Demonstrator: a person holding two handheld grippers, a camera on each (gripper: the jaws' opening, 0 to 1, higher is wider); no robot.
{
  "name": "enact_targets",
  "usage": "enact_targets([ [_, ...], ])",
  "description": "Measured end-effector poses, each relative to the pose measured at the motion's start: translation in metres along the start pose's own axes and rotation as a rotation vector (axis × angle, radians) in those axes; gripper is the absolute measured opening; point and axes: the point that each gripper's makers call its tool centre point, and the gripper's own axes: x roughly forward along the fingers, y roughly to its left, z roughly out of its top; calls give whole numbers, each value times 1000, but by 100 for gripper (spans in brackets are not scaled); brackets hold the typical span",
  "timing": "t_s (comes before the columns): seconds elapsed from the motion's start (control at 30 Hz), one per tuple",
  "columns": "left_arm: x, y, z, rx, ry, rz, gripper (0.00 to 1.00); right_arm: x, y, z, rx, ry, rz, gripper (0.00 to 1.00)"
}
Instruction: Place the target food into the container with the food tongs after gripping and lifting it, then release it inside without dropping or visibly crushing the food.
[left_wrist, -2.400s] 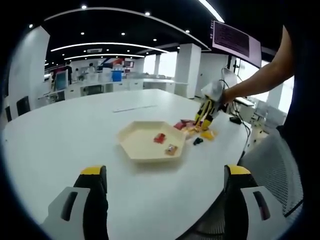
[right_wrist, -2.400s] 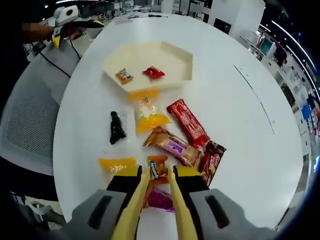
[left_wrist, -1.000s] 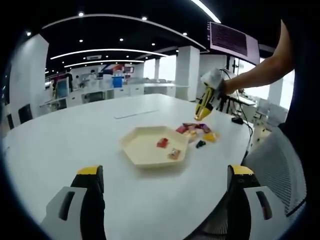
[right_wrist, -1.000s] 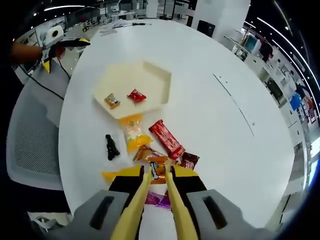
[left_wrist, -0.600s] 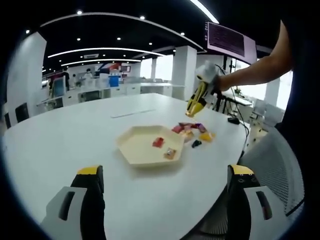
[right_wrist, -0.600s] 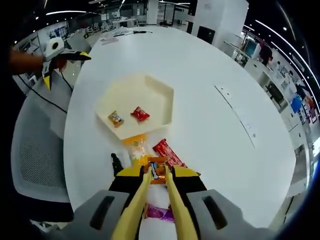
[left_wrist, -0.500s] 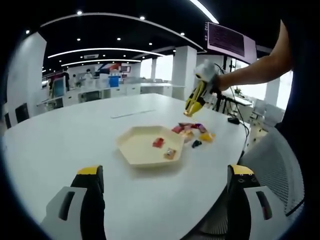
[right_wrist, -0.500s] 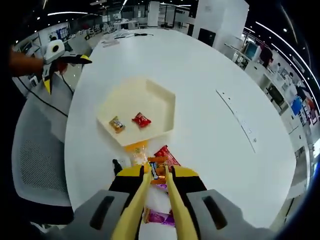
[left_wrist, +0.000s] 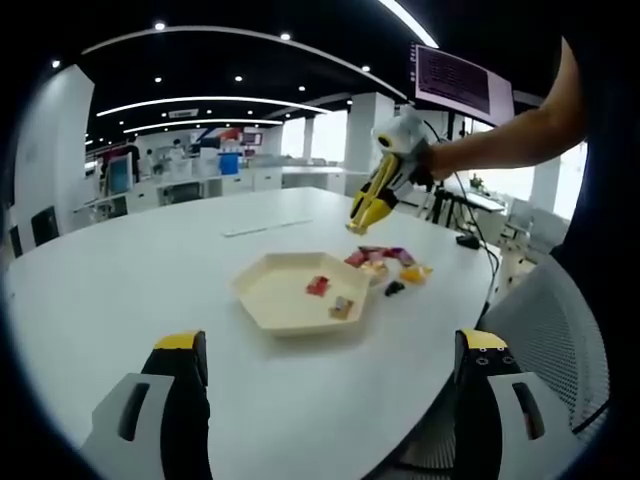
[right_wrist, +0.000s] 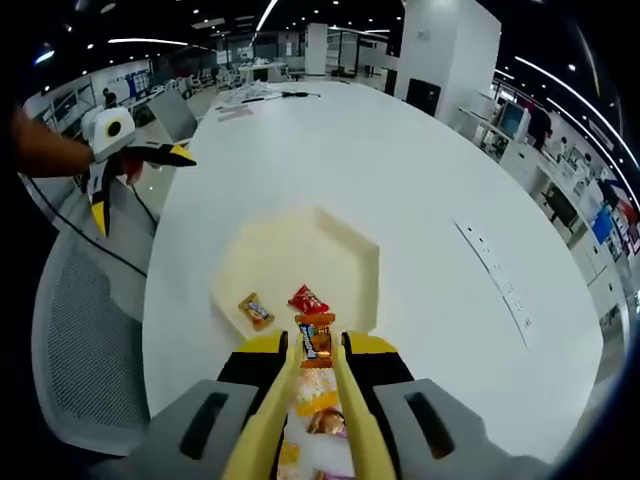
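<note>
In the left gripper view, the left gripper (left_wrist: 330, 360) has its two jaws spread wide and empty, low over the near side of the white table (left_wrist: 120, 290). The cream hexagonal tray (left_wrist: 275, 290) lies ahead of it, with two small wrapped sweets inside. Beyond the tray, the right gripper (left_wrist: 358, 222) comes in from the right on a bare arm, its yellow food tongs (left_wrist: 366, 205) slanting down toward the tray's far rim. A loose pile of snack packets (left_wrist: 390, 265) lies on the table just behind the tray, below the tongs. Whether anything is held between the tong tips cannot be told from this side.

In the right gripper view, the tongs are pressed together on a small orange wrapped candy (right_wrist: 316, 343), which stands lengthwise along the blades, clear of the table. The tray (right_wrist: 340, 250) lies straight ahead and below, its near rim just beyond the candy, with a red sweet (right_wrist: 307, 299) and an orange sweet (right_wrist: 255, 310) near that rim. The candy appears not yet over the tray floor, so the carry likely needs to run forward past the rim before lowering. The right gripper is much the nearer to the tray. This view alone shows the grip itself, while the left gripper view gives the tongs' height above the tray.
</note>
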Motion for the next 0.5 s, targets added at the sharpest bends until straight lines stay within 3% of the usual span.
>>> enact_targets([
  [0.5, 0, 1, -2, 3, 4, 4, 100, 38, 26, 52, -77, -13, 64, 20],
])
